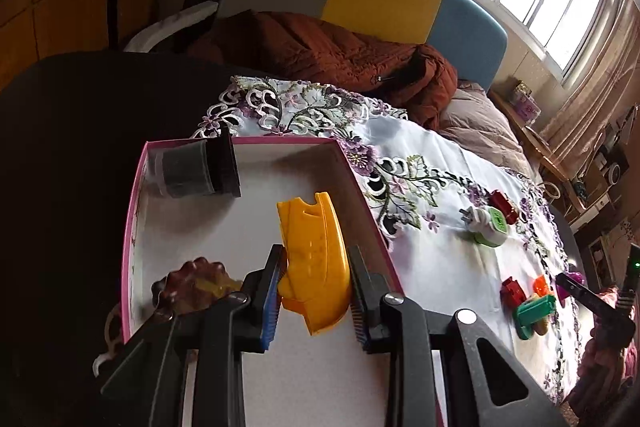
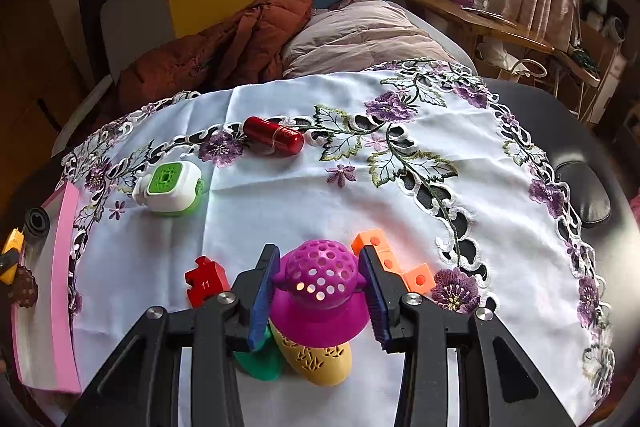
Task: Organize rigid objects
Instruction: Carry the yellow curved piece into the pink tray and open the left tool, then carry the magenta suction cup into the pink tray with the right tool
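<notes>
Embroidered tablecloth (image 2: 304, 195) spans the table; pink-rimmed box (image 1: 134, 211) sits at its left edge.

Step in hand, as I judge it: carrying pieces into the box. Left gripper (image 1: 314, 291) is clamped on the yellow plastic piece (image 1: 316, 259) over the box floor; next move calls for opening the jaws there.

Right gripper (image 2: 320, 291) is closed on the magenta perforated dome (image 2: 320, 287) near the cloth's front edge.

In box: one black cylinder (image 1: 196, 171), one brown lobed piece (image 1: 192, 285).

On cloth: one white-green plug unit (image 2: 172, 189), one red capsule (image 2: 276, 135), one red block marked 11 (image 2: 204, 281), one orange cube piece (image 2: 384, 255).
</notes>
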`<state>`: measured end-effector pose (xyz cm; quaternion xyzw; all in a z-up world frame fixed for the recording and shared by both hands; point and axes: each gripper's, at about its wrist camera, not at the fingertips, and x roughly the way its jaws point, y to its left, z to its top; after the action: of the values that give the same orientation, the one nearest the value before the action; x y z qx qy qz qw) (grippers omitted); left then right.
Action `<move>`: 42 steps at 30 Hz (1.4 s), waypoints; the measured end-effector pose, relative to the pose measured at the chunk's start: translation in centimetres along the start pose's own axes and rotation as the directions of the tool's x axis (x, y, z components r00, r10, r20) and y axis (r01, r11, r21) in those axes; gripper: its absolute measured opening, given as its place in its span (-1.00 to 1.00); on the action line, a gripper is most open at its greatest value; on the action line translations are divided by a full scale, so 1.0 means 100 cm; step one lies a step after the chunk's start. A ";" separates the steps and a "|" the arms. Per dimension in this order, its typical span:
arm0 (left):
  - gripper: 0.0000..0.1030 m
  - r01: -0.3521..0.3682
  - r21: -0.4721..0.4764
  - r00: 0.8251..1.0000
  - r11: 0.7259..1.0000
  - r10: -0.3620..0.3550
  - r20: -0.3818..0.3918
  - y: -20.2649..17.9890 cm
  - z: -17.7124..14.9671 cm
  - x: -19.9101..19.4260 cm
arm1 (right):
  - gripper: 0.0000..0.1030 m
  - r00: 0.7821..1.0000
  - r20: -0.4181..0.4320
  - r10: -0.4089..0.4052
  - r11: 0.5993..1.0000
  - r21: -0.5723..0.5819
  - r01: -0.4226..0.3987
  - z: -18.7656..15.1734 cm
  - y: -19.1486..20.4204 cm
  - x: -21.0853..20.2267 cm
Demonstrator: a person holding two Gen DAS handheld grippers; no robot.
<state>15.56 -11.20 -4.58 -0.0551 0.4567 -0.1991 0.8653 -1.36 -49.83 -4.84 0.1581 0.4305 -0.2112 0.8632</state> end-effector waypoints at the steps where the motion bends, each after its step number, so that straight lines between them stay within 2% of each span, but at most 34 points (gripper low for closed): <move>1: -0.44 -0.013 -0.004 1.000 1.000 0.013 -0.010 0.002 0.002 0.006 | -0.20 1.000 0.000 0.000 1.000 -0.003 0.000 0.000 0.000 0.000; 3: -0.44 -0.030 -0.012 0.999 0.999 0.029 -0.027 0.007 0.006 0.020 | -0.20 1.000 -0.001 0.001 1.000 -0.008 -0.001 0.000 0.001 0.001; 7: -0.42 -0.100 0.063 0.995 0.993 0.101 -0.017 0.003 0.015 0.034 | -0.20 1.000 -0.008 -0.001 1.000 -0.016 0.001 0.000 0.003 0.003; 12: -0.32 -0.098 0.060 0.994 0.993 0.101 -0.044 0.005 0.020 0.036 | -0.20 1.000 -0.013 -0.003 1.000 -0.016 0.003 0.000 0.002 0.004; 18: -0.31 -0.143 0.077 0.990 0.987 0.143 0.007 0.001 0.008 0.006 | -0.20 1.000 -0.015 -0.015 1.000 -0.021 0.014 0.000 0.002 0.005; 27: -0.31 -0.179 0.047 0.983 0.983 0.176 0.055 0.001 -0.025 -0.041 | -0.20 1.000 -0.006 -0.018 0.999 -0.030 0.018 -0.001 0.004 0.003; 42: -0.31 -0.208 0.016 0.975 0.978 0.206 0.088 0.009 -0.068 -0.082 | -0.20 1.000 0.000 0.011 0.998 -0.068 -0.011 -0.002 0.013 0.002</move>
<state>6.14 -6.51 -2.48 -0.0049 0.4196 -0.1109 0.9009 -0.74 -48.63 -5.05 0.1309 0.4365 -0.1915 0.8693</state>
